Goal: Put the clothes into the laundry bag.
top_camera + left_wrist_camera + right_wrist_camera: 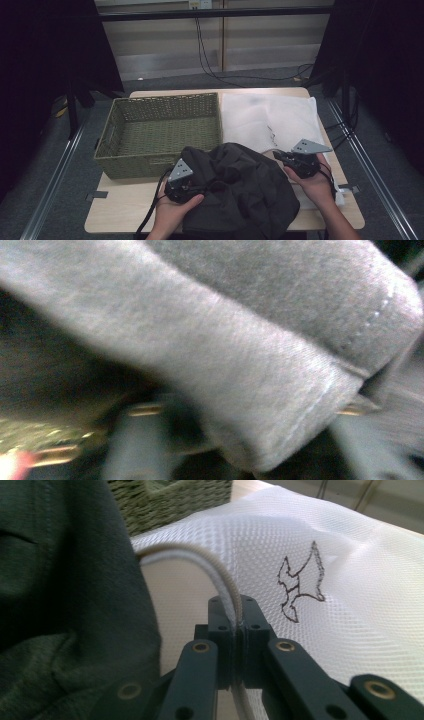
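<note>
Dark garment (240, 187) bunched on worktop (120, 210); right gripper (235, 630) jaws clamped on white bag's (280, 117) edge, left gripper (192, 190) jaws w/ dark fabric between, grip unclear

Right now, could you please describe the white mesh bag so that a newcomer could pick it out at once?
Start at the woven basket on the table's left half; the white mesh bag lies flat just right of it, partly under the dark garment. Unlike its neighbours, it is pale netting with a small black outline drawing and a white rim pinched in the right gripper.
</note>
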Available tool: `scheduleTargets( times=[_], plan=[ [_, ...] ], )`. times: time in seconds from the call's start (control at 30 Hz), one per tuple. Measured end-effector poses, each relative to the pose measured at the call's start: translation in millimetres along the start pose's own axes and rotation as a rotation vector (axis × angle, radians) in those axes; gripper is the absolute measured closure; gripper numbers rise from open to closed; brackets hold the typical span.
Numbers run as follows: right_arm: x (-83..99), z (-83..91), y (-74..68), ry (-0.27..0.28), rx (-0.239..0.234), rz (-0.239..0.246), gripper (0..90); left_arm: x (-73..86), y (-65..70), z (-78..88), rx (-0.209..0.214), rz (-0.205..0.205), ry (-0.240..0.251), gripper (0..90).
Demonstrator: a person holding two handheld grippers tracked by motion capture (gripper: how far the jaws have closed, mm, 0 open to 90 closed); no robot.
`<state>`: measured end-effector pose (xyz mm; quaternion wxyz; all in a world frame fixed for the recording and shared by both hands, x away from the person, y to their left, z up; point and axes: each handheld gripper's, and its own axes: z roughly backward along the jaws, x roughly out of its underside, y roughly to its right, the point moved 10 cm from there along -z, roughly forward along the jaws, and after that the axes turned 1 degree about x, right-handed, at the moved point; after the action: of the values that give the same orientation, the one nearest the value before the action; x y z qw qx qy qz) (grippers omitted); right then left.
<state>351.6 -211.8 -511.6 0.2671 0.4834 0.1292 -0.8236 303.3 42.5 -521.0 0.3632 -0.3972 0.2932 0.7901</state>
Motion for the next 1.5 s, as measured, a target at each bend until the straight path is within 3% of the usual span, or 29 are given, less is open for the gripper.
scheduleTargets(
  times=[0.07, 0.1, 0.17, 0.2, 0.23, 0.27, 0.3, 0.33, 0.47, 0.53, 0.57, 0.63, 0.77, 0.87, 0.9, 0.93, 0.97, 1.1, 1.17, 1.27, 1.3, 1.37, 1.43, 1.5],
  plan=[
    [0.4, 0.3, -3.5, -0.008, -0.02, 0.002, 88.1, -1.5, 2.6, -2.5, 0.003, -0.01, -0.007, 77.4],
    [0.1, 0.9, -3.9, -0.008, -0.025, -0.002, 88.1, -5.2, 9.6, -5.2, 0.056, -0.014, 0.0, 78.9],
    [-0.6, 1.6, -3.8, -0.005, -0.027, -0.007, 88.2, -8.2, 14.1, -7.2, 0.08, -0.022, 0.013, 79.4],
    [-1.3, 2.5, -3.9, -0.003, -0.031, -0.013, 88.1, -11.4, 20.6, -8.0, 0.116, -0.036, 0.026, 79.8],
    [-3.2, 3.5, -4.9, 0.0, -0.041, -0.022, 88.1, -20.2, 35.2, -9.3, 0.177, -0.068, 0.057, 79.9],
    [-3.2, 3.5, -4.9, 0.0, -0.041, -0.022, 88.1, -20.2, 35.2, -9.3, 0.177, -0.068, 0.057, 79.9],
    [-4.4, 4.2, -7.7, -0.002, -0.038, -0.019, 88.1, -29.8, 47.3, -9.9, 0.211, -0.112, 0.077, 80.0],
    [-4.7, 4.1, -8.9, -0.004, -0.036, -0.013, 88.1, -29.8, 47.3, -9.9, 0.211, -0.112, 0.077, 79.9],
    [-5.6, 3.6, -12.5, -0.011, -0.035, -0.008, 88.3, -48.7, 63.4, -16.8, 0.284, -0.134, 0.102, 79.9],
    [-7.0, 3.9, -14.3, -0.01, -0.042, -0.008, 88.4, -52.6, 68.0, -24.2, 0.308, -0.136, 0.096, 79.8],
    [-7.8, 4.5, -14.2, -0.01, -0.043, -0.009, 88.4, -53.9, 75.6, -34.3, 0.371, -0.146, 0.068, 79.8],
    [-11.3, 7.4, -13.3, -0.01, -0.05, -0.011, 88.4, -53.1, 79.8, -44.4, 0.406, -0.167, 0.009, 79.6],
    [-21.5, 16.4, -12.9, -0.003, -0.092, -0.005, 88.4, -56.3, 80.0, -56.0, 0.399, -0.21, -0.031, 79.1],
    [-38.9, 28.8, -11.2, 0.061, -0.135, -0.082, 88.4, -59.0, 83.6, -63.7, 0.427, -0.227, -0.051, 79.0],
    [-41.4, 30.2, -10.8, 0.07, -0.144, -0.1, 88.5, -60.5, 88.7, -67.1, 0.441, -0.252, -0.063, 78.9],
    [-41.4, 30.2, -10.8, 0.07, -0.144, -0.1, 88.5, -60.5, 88.7, -67.1, 0.441, -0.252, -0.063, 78.9],
    [-46.8, 31.7, -11.1, 0.088, -0.153, -0.143, 88.4, -61.8, 92.7, -68.1, 0.446, -0.273, -0.062, 78.9],
    [-55.1, 33.3, -10.7, 0.117, -0.157, -0.182, 88.3, -67.9, 111.2, -66.1, 0.5, -0.373, -0.057, 78.5],
    [-57.7, 32.7, -7.6, 0.129, -0.136, -0.192, 88.3, -74.5, 120.4, -61.9, 0.524, -0.393, -0.016, 78.4],
    [-54.8, 28.7, -1.2, 0.132, -0.11, -0.219, 88.3, -82.5, 122.2, -58.3, 0.521, -0.389, 0.014, 78.6],
    [-50.9, 25.4, 2.2, 0.129, -0.1, -0.25, 88.4, -90.0, 116.1, -54.5, 0.517, -0.345, 0.048, 79.7],
    [-50.4, 24.1, 2.7, 0.135, -0.104, -0.266, 88.4, -94.7, 111.2, -51.6, 0.511, -0.321, 0.065, 80.0],
    [-58.5, 22.1, 0.2, 0.191, -0.123, -0.286, 88.4, -106.3, 98.7, -44.5, 0.492, -0.261, 0.108, 81.0],
    [-68.7, 20.0, -1.9, 0.228, -0.128, -0.292, 88.4, -122.9, 80.1, -30.7, 0.468, -0.197, 0.184, 81.2]
  ],
)
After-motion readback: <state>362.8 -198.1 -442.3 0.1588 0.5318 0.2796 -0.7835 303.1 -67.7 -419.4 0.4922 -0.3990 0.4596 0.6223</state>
